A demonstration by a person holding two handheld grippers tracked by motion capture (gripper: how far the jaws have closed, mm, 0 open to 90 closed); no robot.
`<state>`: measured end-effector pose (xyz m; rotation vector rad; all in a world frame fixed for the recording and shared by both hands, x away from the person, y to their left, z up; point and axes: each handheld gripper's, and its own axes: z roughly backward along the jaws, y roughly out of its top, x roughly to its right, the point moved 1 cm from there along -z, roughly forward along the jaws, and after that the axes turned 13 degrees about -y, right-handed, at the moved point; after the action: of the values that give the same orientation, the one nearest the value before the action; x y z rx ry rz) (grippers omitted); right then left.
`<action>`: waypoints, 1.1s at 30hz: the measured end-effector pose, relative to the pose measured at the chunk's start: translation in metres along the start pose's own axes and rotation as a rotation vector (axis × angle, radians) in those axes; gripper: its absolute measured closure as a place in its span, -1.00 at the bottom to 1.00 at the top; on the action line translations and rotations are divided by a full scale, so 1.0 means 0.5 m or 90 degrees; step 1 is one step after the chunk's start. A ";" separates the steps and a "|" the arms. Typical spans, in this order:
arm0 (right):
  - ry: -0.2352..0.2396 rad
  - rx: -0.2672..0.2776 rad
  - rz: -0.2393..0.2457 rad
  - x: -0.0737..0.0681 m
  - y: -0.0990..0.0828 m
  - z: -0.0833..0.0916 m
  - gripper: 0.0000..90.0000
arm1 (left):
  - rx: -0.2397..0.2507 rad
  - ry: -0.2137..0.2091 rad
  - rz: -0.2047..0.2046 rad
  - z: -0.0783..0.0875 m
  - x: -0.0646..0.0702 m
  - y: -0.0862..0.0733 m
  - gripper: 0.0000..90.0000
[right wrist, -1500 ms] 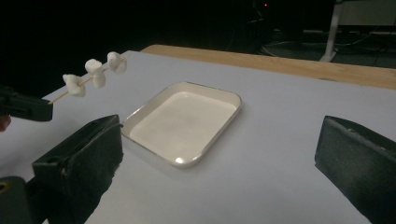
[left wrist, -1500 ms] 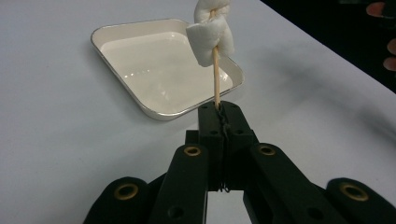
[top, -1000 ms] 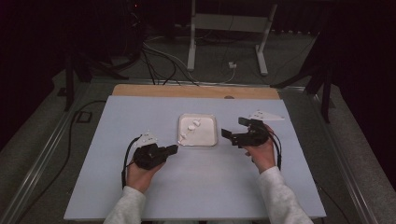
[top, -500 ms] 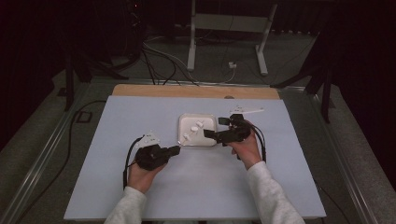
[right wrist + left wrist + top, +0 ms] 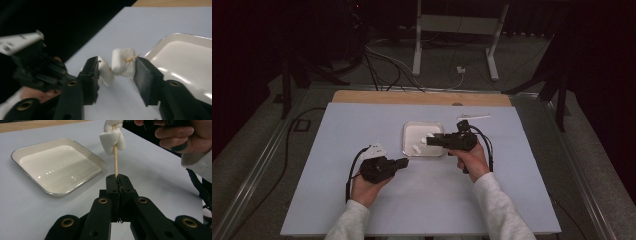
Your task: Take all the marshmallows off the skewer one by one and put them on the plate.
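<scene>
wooden skewer (image 5: pixel 115 157) spears two marshmallows (image 5: pixel 122 62).

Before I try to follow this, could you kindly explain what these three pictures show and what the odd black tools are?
A person sits at a table covered in a pale sheet, holding a hand-held gripper in each hand. The high view looks down from above. The other two pictures come from cameras riding on each gripper.

The left gripper is shut on a thin wooden skewer that carries white marshmallows. The right gripper has its jaws open on either side of those marshmallows, with the skewer's tip poking through one. A shallow white tray sits on the table; in the gripper views it looks empty.
</scene>
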<state>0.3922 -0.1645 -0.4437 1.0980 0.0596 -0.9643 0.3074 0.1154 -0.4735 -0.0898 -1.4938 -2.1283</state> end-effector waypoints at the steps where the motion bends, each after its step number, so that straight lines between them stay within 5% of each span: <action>1: 0.006 -0.002 -0.010 0.002 0.000 0.000 0.36 | -0.002 -0.001 -0.001 -0.001 0.001 0.000 1.00; 8: 0.026 0.014 -0.026 -0.002 0.002 0.003 0.59 | -0.029 -0.008 -0.007 -0.012 0.003 -0.003 0.99; 18: 0.039 0.012 -0.021 -0.016 0.003 -0.003 0.62 | -0.068 -0.003 -0.022 -0.035 0.011 -0.006 0.97; 24: 0.054 0.006 -0.039 -0.021 0.005 -0.011 0.55 | -0.074 -0.001 -0.025 -0.034 0.012 -0.005 1.00; 33: 0.040 0.000 -0.058 -0.016 0.012 0.002 0.70 | -0.070 0.001 -0.019 -0.029 0.005 -0.008 1.00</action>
<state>0.3911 -0.1599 -0.4348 1.1341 0.1622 -1.0114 0.3070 0.1025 -0.4819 -0.1065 -1.3851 -2.2337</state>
